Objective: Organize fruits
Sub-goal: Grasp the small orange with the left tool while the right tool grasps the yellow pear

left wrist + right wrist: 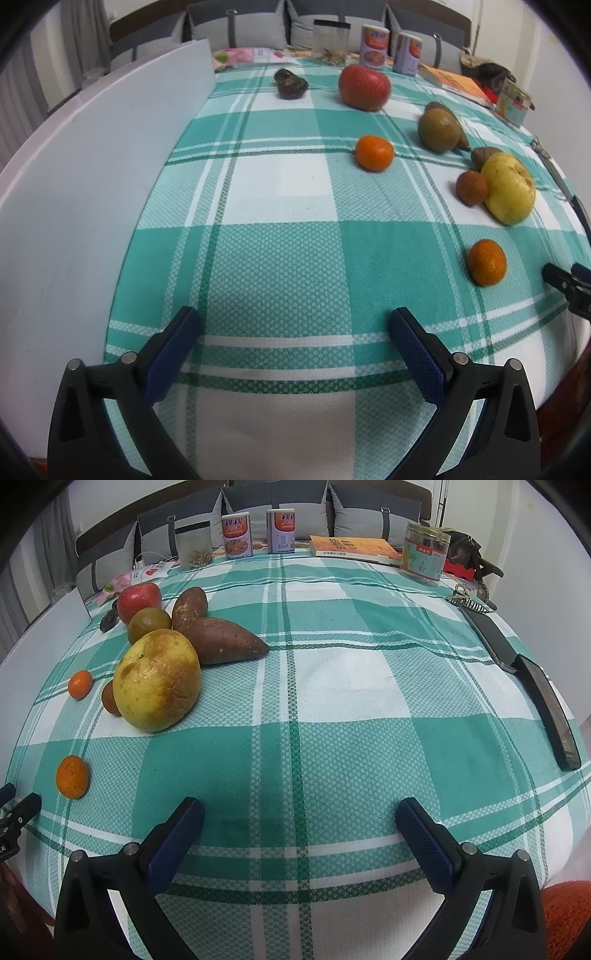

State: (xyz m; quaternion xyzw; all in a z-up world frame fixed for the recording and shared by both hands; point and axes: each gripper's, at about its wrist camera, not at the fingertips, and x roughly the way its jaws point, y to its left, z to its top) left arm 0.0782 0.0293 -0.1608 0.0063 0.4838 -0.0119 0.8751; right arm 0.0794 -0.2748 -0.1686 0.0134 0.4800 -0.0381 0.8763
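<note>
Fruits lie on a green-and-white checked tablecloth [288, 192]. In the left wrist view: a red apple [364, 87], a dark avocado [290, 84], a green-brown round fruit [438, 130], two mandarins [374, 153] [486, 262], a yellow pear [508, 188] touching a small brown fruit [471, 188]. In the right wrist view the pear [157, 681] is left of centre, beside two sweet potatoes [227, 640] [190, 605], the apple [139, 600] and the mandarins [72, 776] [80, 684]. My left gripper [295, 321] and right gripper [300, 810] are both open and empty above the near cloth.
A white board [92, 177] stands along the table's left side. Two cans [236, 535] [281, 531], a clear container [195, 546], a book [354, 548] and a jar [424, 555] line the far edge. A black knife [532, 679] lies at the right.
</note>
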